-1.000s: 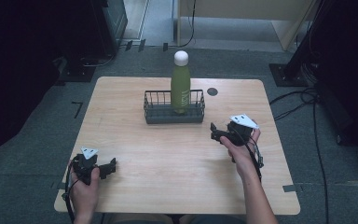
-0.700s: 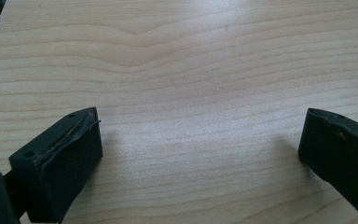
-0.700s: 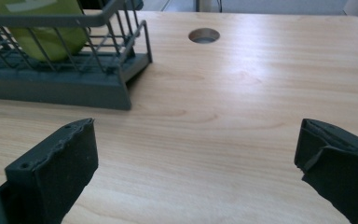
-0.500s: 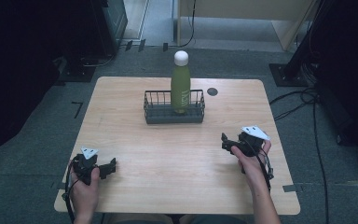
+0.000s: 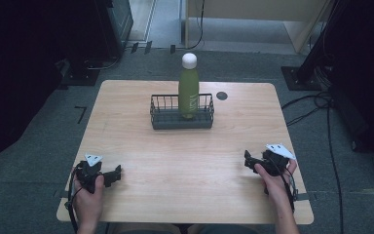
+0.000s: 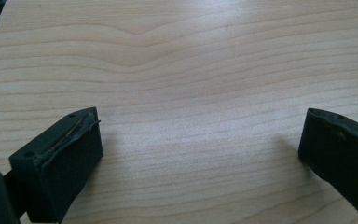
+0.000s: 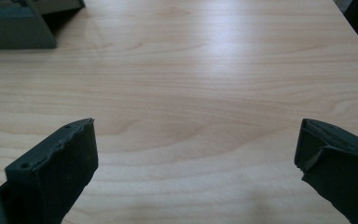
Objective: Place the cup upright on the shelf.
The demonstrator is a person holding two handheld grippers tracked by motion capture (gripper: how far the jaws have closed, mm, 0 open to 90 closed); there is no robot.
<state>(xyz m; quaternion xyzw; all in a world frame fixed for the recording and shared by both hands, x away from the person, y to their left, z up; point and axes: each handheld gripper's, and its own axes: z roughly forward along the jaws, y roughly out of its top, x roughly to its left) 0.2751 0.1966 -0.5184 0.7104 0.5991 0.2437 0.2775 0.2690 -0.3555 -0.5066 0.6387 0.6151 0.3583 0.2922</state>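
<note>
Resting at left: left tongs (image 5: 113,174), jaws wide apart, nothing between, low on the counter (image 5: 185,161).
Basket: dark wire basket (image 5: 181,111) at counter's far middle, holding an upright green bottle (image 5: 188,90), white cap.
Right: right tongs (image 5: 248,160), jaws spread, empty.

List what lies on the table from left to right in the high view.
Left hand-held gripper → wire basket → green bottle standing in its right part → small dark disc → right hand-held gripper.
</note>
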